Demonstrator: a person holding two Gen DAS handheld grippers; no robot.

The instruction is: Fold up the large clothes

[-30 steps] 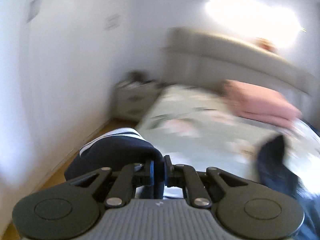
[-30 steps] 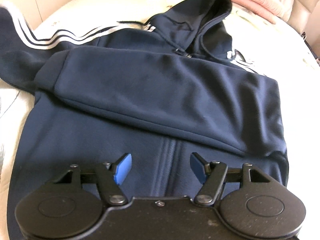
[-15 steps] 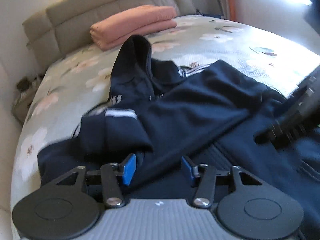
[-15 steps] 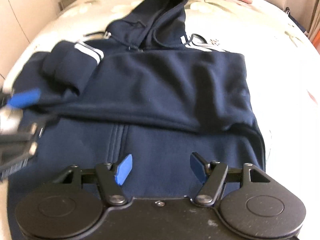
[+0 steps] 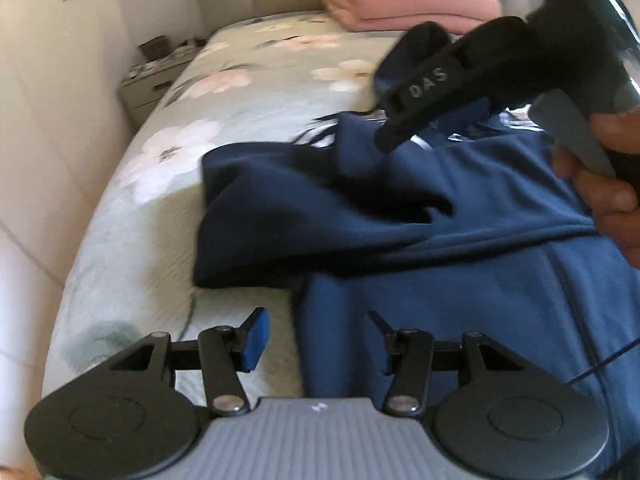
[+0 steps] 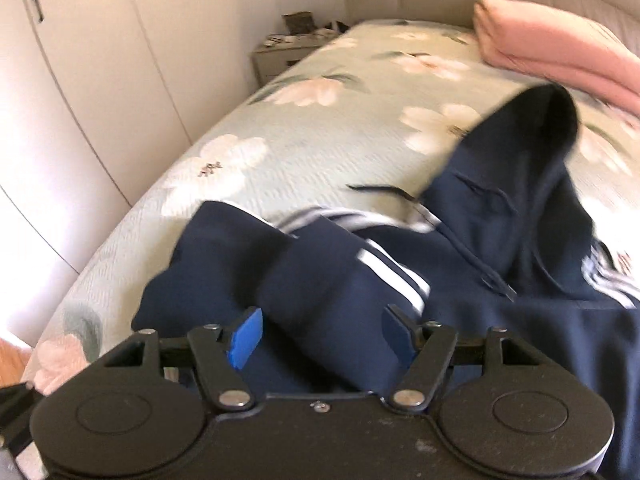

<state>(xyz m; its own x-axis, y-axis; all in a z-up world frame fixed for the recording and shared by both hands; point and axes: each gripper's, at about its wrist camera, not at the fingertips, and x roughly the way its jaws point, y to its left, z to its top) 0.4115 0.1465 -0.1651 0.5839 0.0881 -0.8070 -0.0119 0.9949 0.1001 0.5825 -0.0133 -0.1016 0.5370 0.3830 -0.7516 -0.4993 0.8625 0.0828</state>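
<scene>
Showing soft daylight throughout, washing out the white wardrobe [image 6: 80,128] at left. Smearing with motion blur across the navy hoodie [image 5: 400,216] and floral bedspread [image 6: 320,140]. Bending strongly at fisheye edges, darkening in the corners.

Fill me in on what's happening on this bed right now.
A person with a handheld gripper in each hand is folding a navy hoodie spread on the floral bedspread. Both sleeves lie across the body. The left gripper is open over the hoodie's edge near the hem, holding nothing. The right gripper is open too, its fingers either side of the striped sleeve. The hood points toward a folded pink blanket.
</scene>
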